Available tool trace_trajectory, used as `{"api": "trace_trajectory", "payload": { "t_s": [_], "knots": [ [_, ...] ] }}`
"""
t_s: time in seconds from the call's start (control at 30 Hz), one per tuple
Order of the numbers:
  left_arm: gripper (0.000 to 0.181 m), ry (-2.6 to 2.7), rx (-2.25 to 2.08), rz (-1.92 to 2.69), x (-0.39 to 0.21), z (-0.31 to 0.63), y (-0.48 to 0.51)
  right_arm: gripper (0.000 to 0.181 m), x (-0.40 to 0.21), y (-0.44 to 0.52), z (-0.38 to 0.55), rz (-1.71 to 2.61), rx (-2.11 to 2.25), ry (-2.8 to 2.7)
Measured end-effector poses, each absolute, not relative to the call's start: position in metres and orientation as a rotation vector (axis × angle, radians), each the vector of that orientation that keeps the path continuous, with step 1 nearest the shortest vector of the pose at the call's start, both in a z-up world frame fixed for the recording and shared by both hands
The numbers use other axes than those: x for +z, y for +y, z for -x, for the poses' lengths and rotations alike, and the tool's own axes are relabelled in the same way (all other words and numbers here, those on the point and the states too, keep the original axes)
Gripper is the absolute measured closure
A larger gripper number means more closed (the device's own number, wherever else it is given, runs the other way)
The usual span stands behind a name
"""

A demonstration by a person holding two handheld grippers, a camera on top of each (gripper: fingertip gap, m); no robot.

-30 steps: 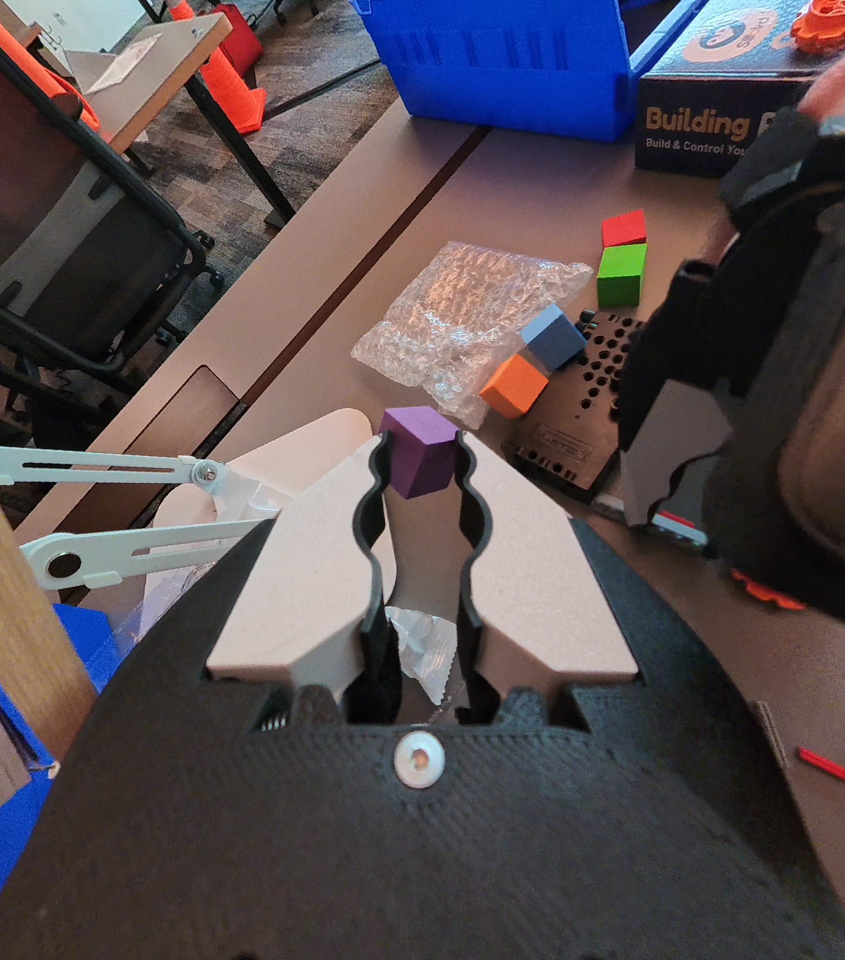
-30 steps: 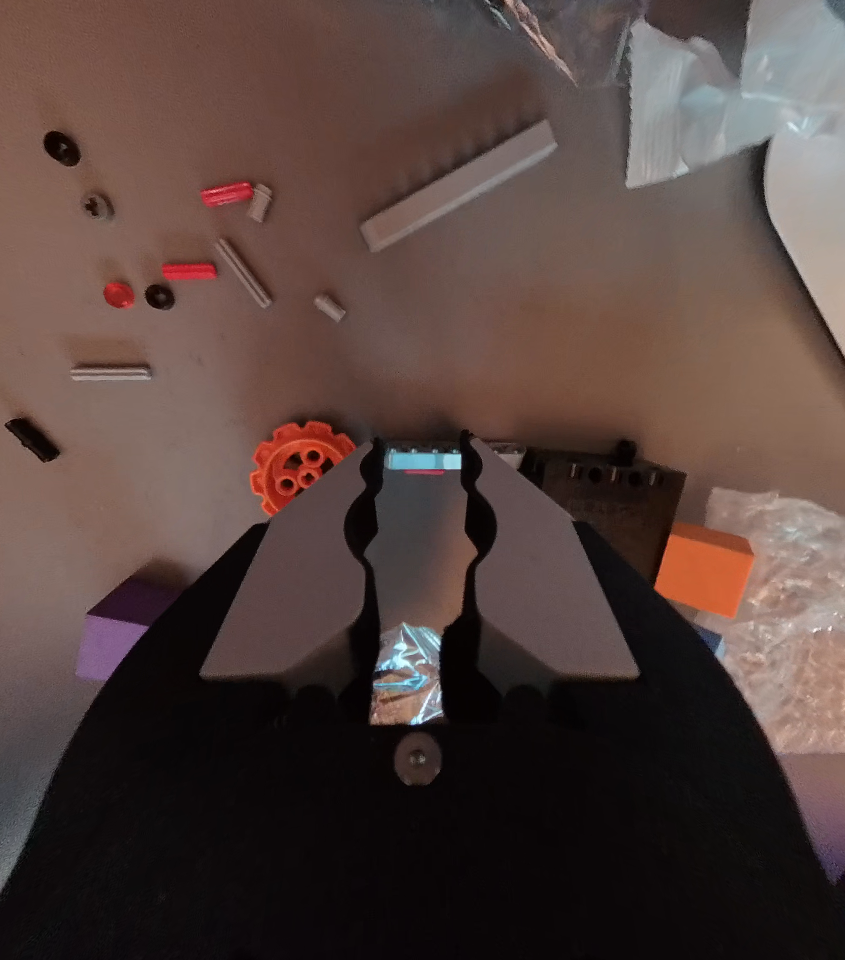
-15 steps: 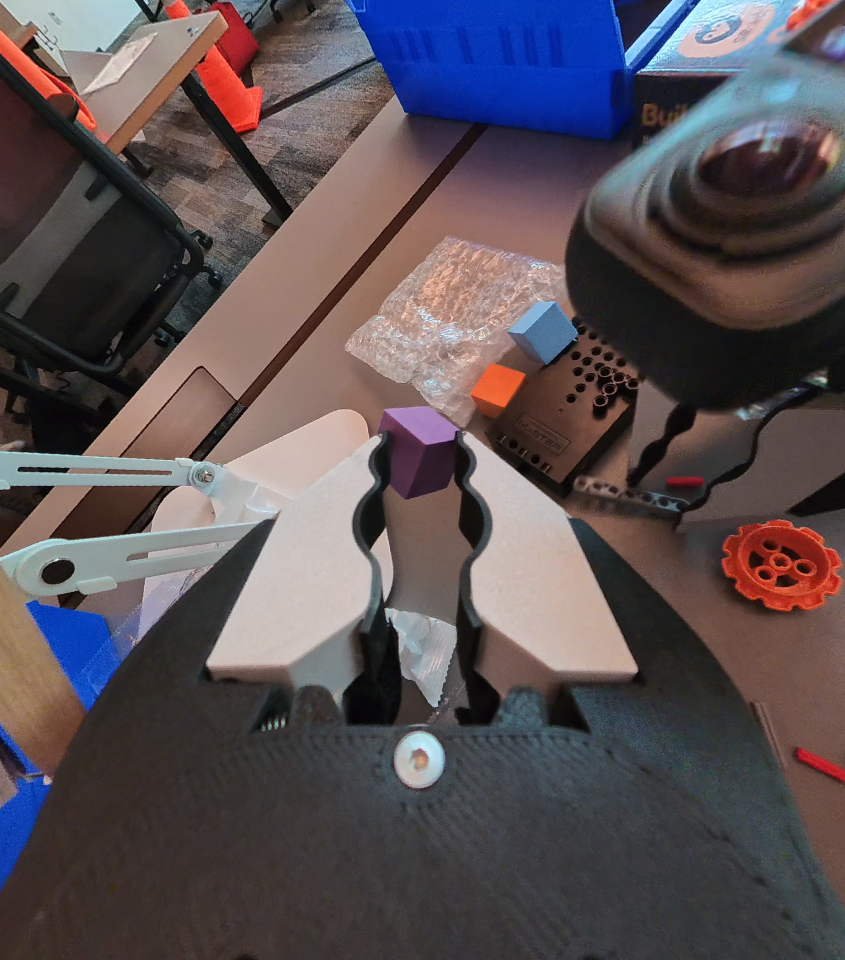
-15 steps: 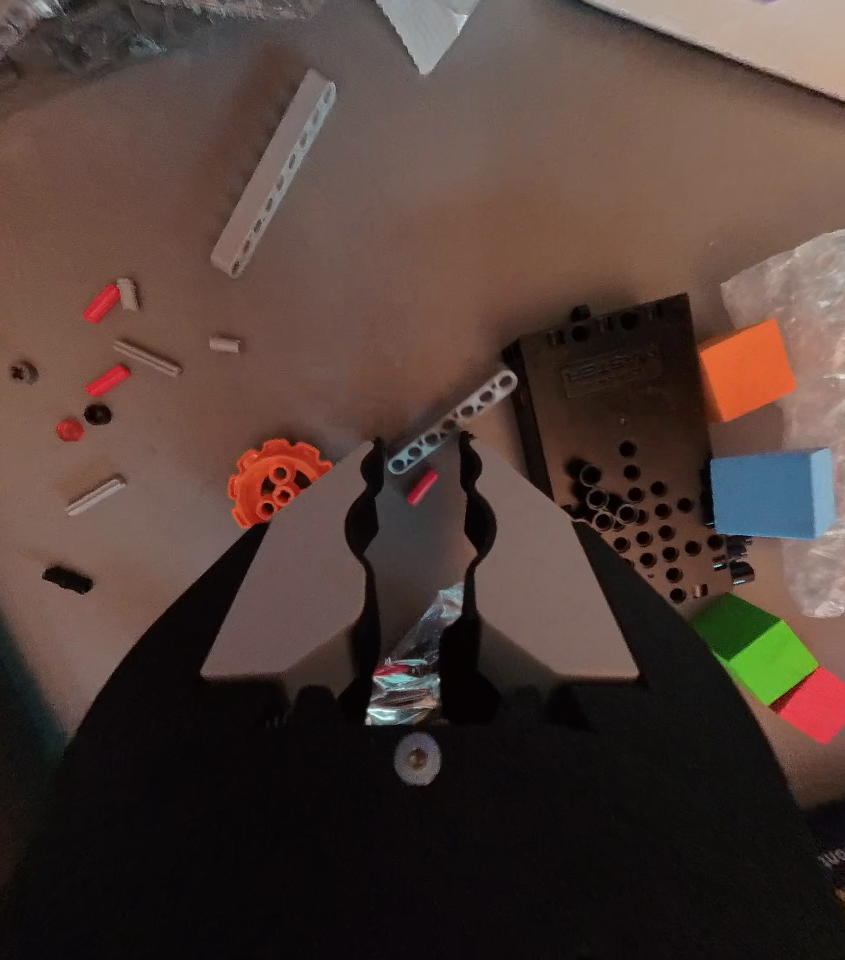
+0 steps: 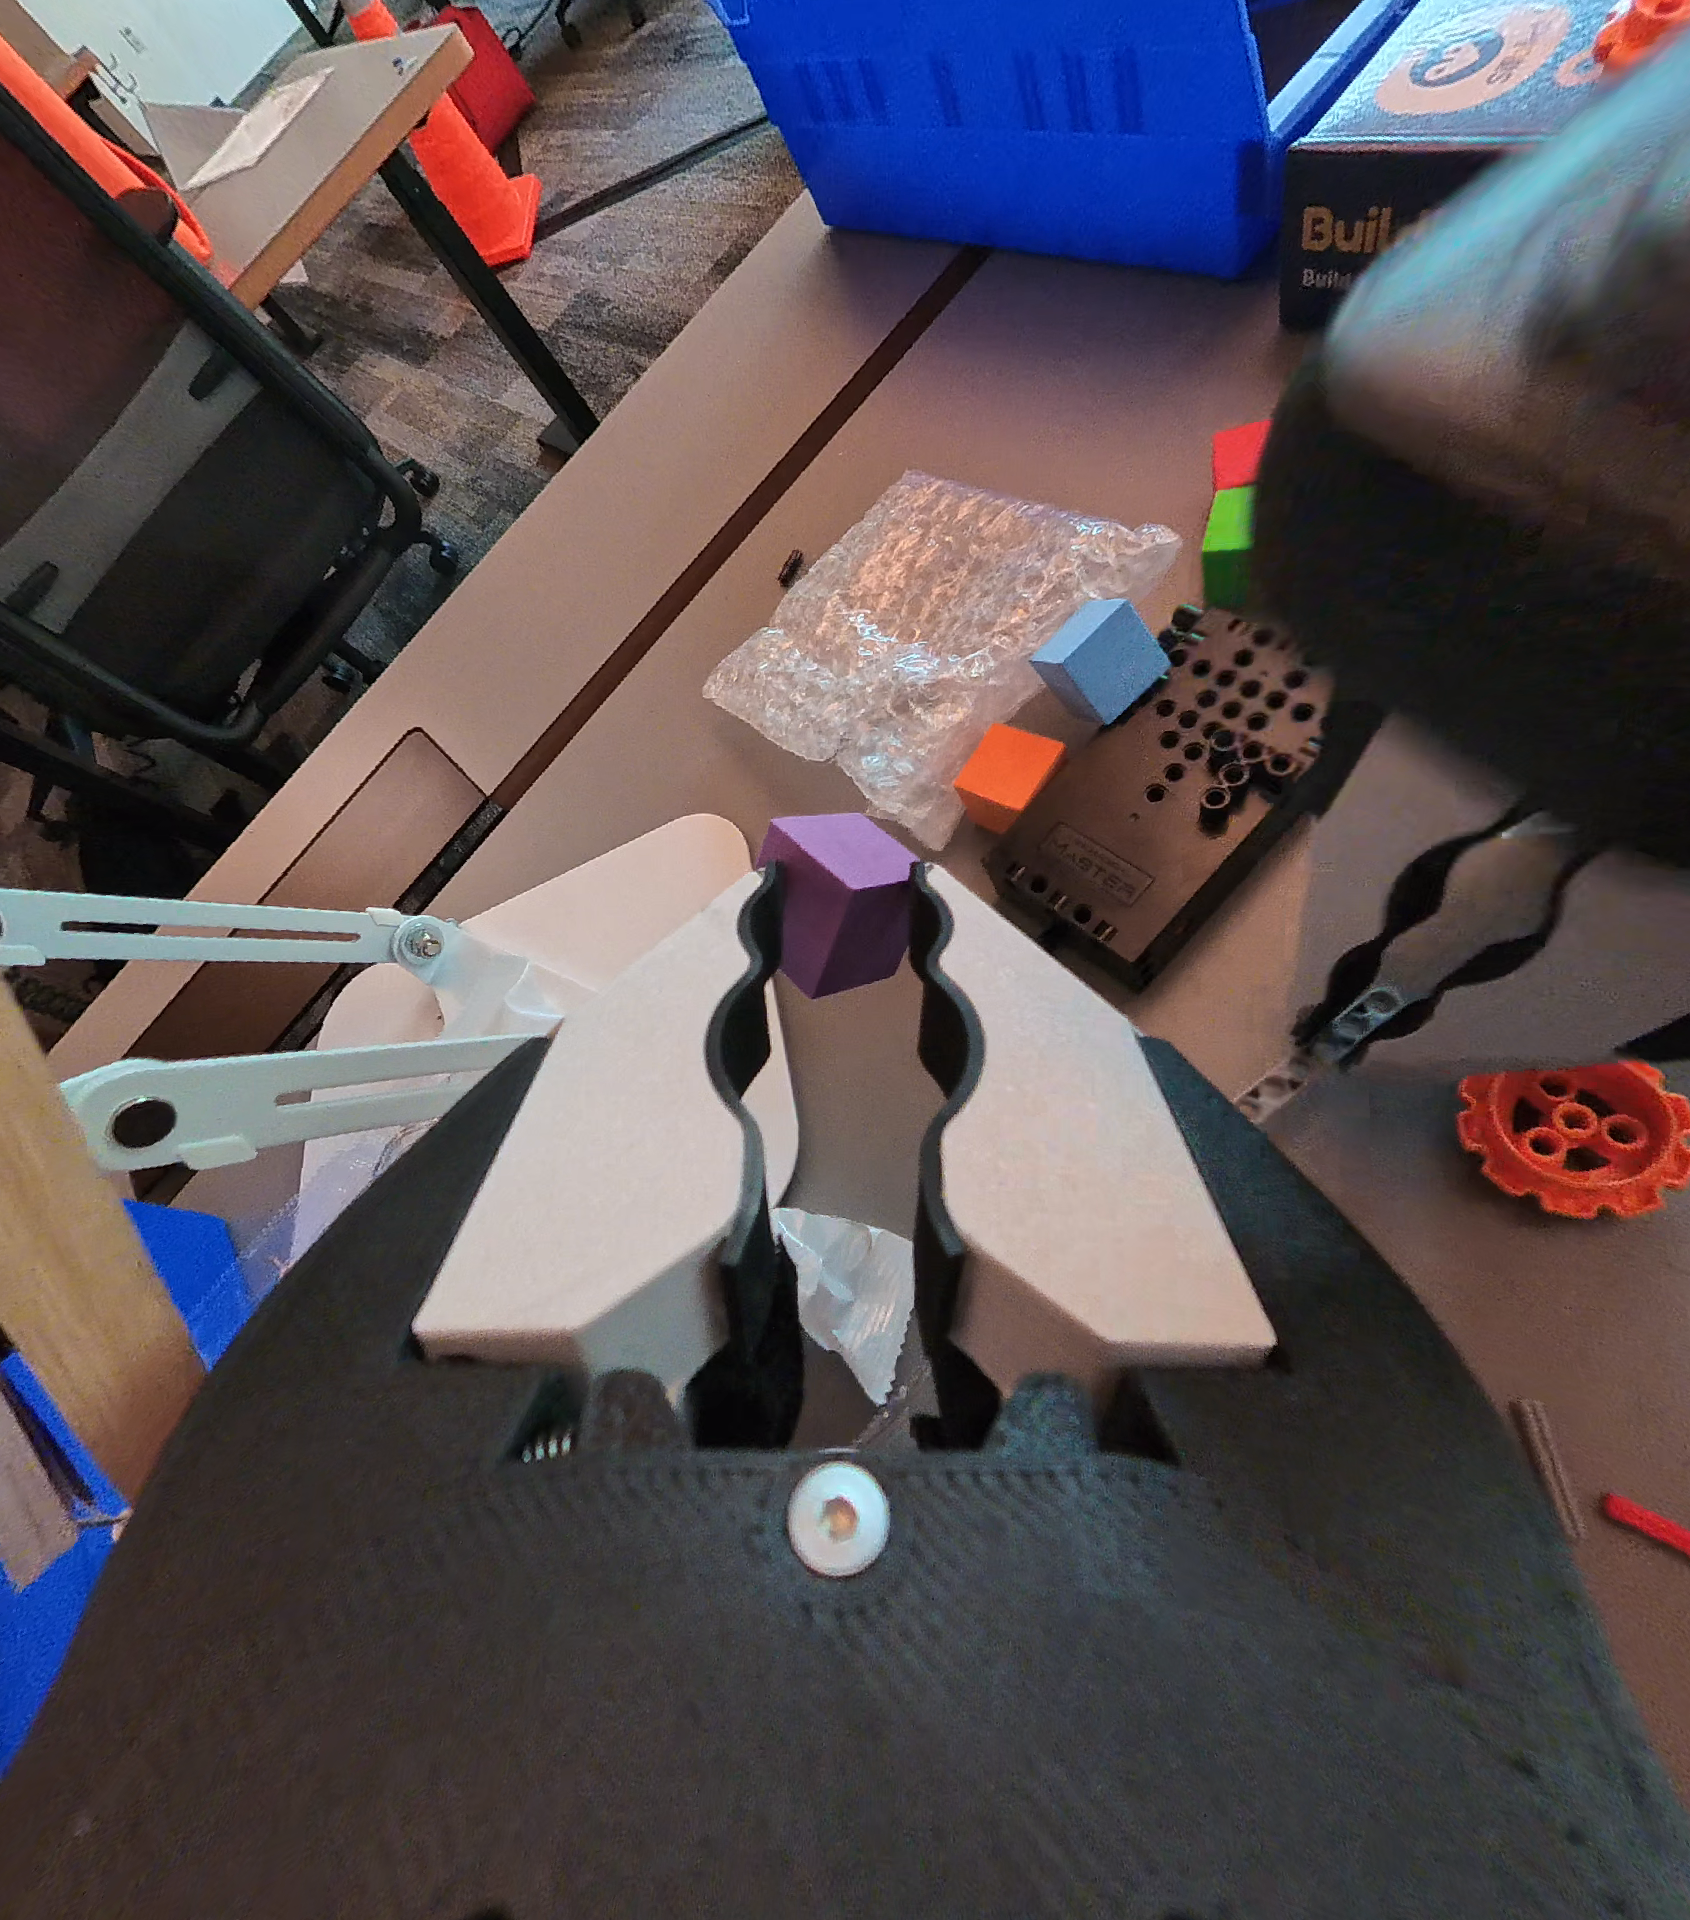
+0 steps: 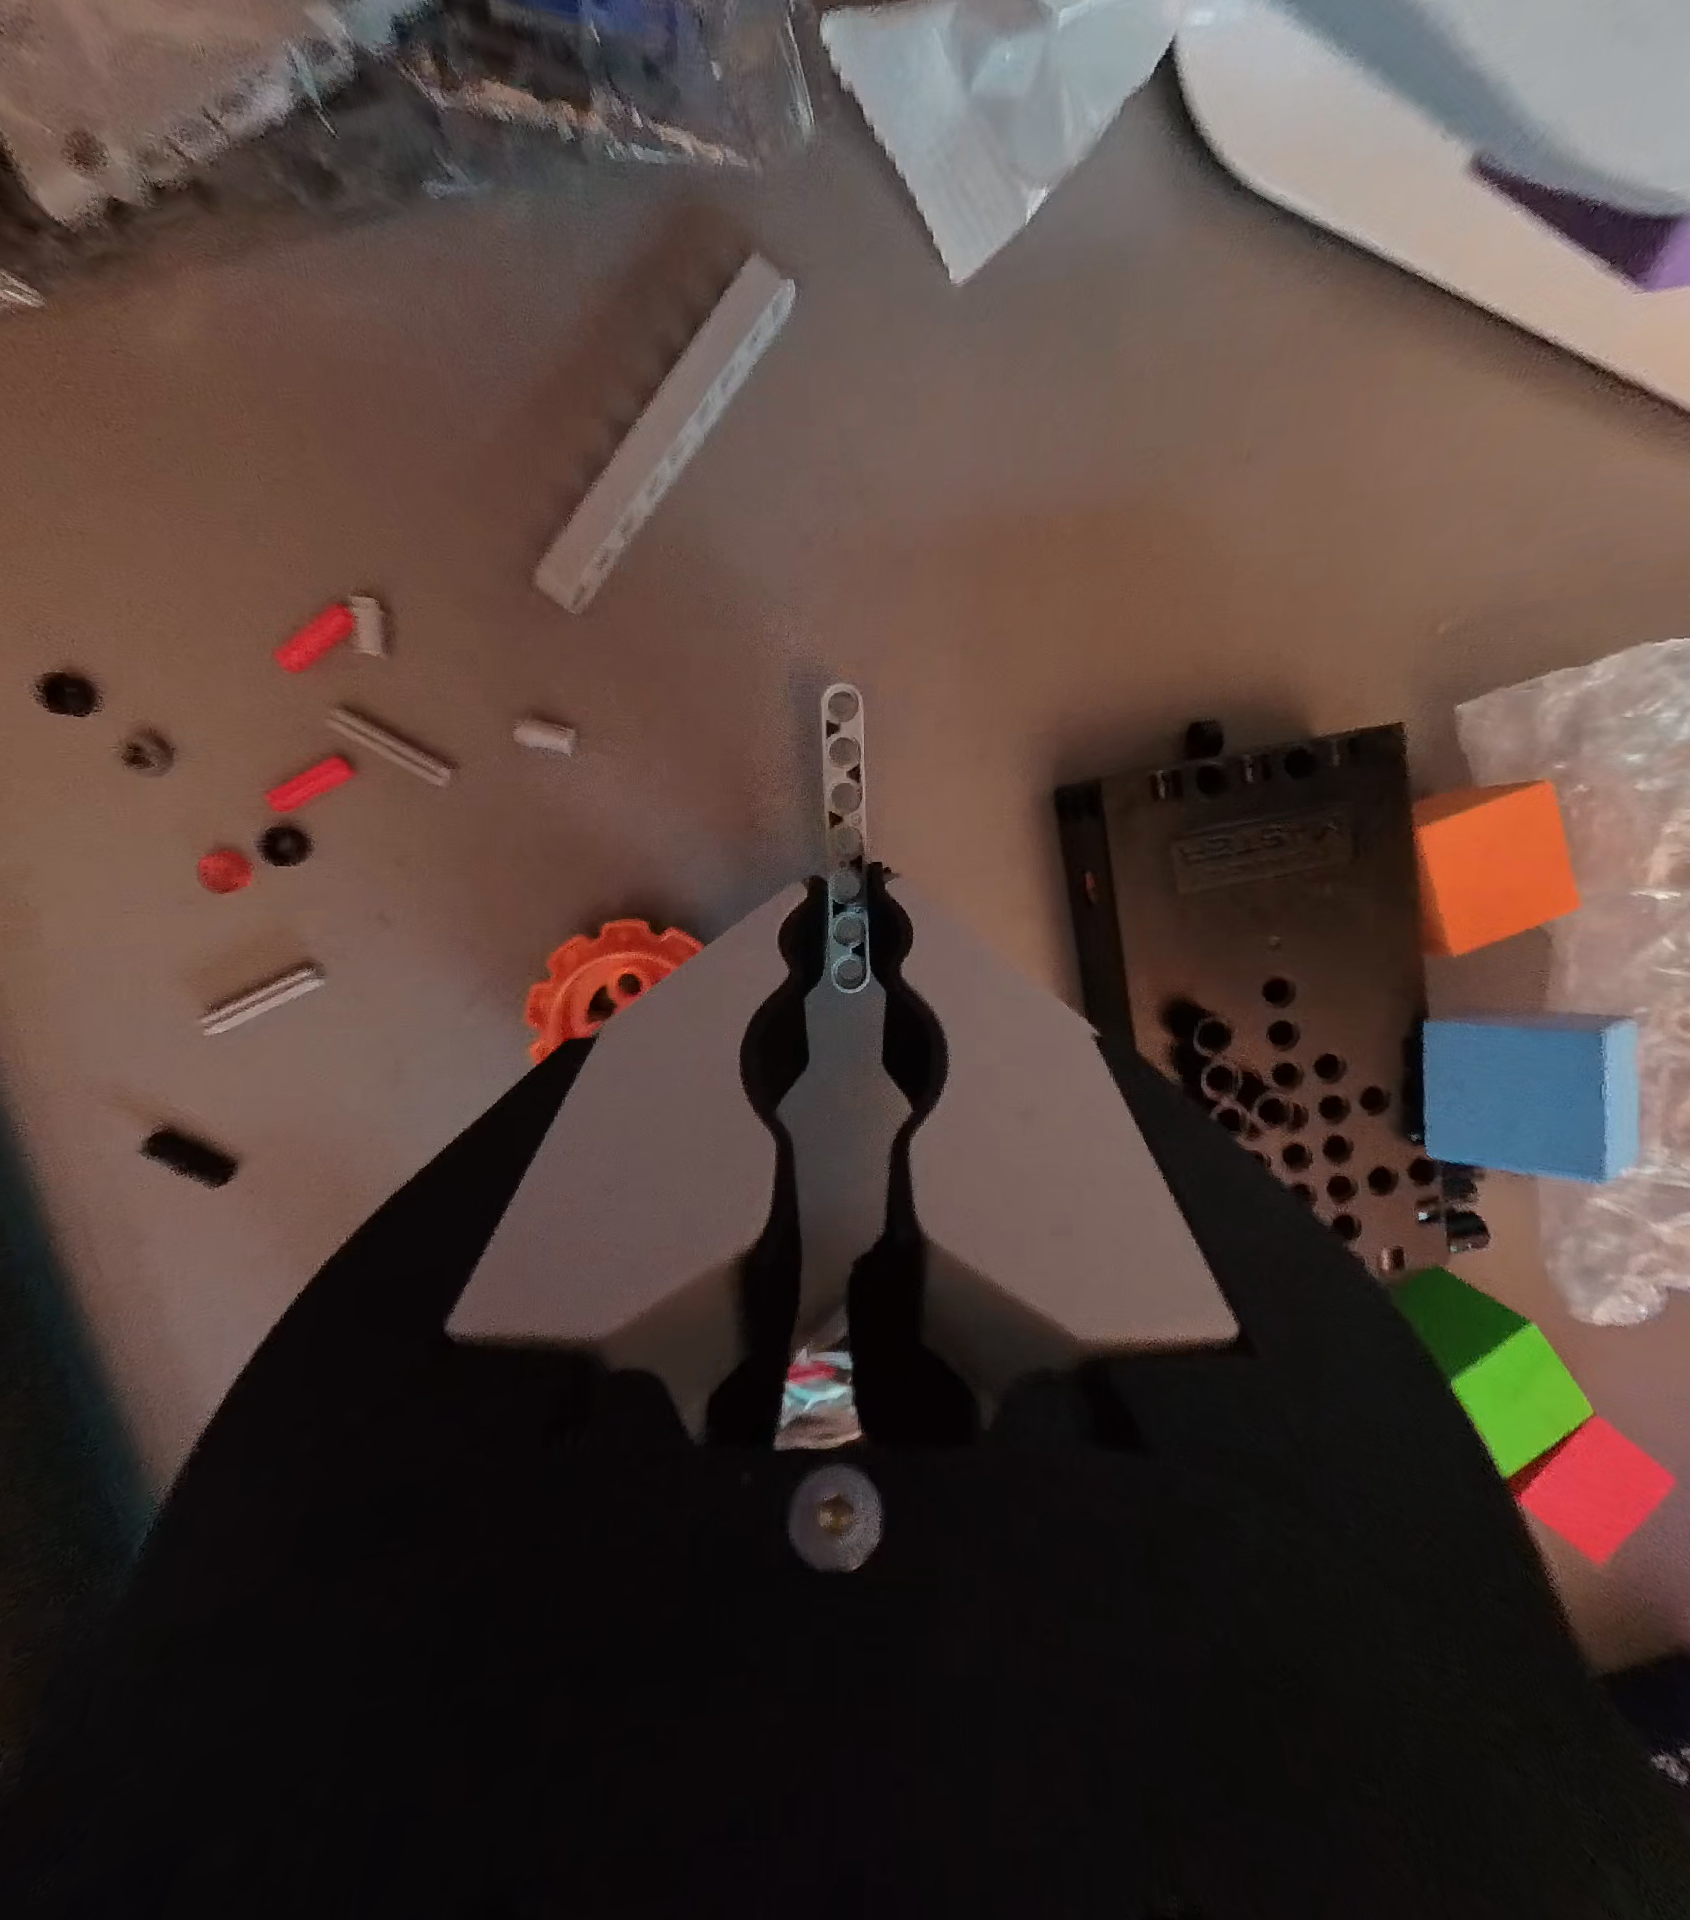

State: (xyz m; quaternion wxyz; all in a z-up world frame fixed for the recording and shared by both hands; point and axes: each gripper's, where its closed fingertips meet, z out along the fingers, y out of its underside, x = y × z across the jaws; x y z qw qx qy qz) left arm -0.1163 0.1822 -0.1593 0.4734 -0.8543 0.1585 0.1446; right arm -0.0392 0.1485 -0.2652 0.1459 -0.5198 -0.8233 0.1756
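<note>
My left gripper is shut on a purple cube and holds it above the table, over a white plate. My right gripper is shut on a thin grey beam with holes, which sticks out past the fingertips over the table. In the left wrist view the right gripper shows at the right, pinching that beam next to the black perforated block. An orange gear lies just left of my right fingers.
Orange, blue, green and red cubes lie by the black block and bubble wrap. A long grey beam and small pins are scattered. A blue bin and a dark box stand at the back. The gap from one gripper's tips to the other's is roughly 12 centimetres. The orange gear lies some 4 centimetres from my right tips, 15 centimetres from my left tips. It turns up in the left wrist view as well.
My right gripper has closed on the thin grey beam and lifted it so it points straight ahead. My left gripper stays still with the purple cube.
</note>
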Motion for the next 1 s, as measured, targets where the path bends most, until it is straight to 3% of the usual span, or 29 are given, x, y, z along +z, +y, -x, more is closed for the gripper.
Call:
{"api": "trace_trajectory", "payload": {
  "t_s": [0.17, 0.33, 0.6, 0.73, 1.0],
  "knots": [
    [0.159, 0.389, 0.351, 2.088, -0.159, 0.116, 0.183, 0.176, -0.209, 0.169, 0.011, 1.517, 0.612, -2.211],
    [0.159, 0.405, 0.353, 2.092, -0.16, 0.112, 0.184, 0.175, -0.164, 0.252, -0.069, 1.689, 0.488, -1.974],
    [0.159, 0.419, 0.339, 2.088, -0.161, 0.105, 0.187, 0.176, -0.196, 0.348, -0.188, 2.12, 0.307, -1.719],
    [0.159, 0.409, 0.342, 2.087, -0.16, 0.108, 0.186, 0.175, -0.214, 0.351, -0.191, 2.146, 0.29, -1.72],
    [0.16, 0.396, 0.386, 2.056, -0.147, 0.118, 0.178, 0.167, -0.159, 0.267, -0.099, 1.781, 0.448, -1.888]
  ]
}}
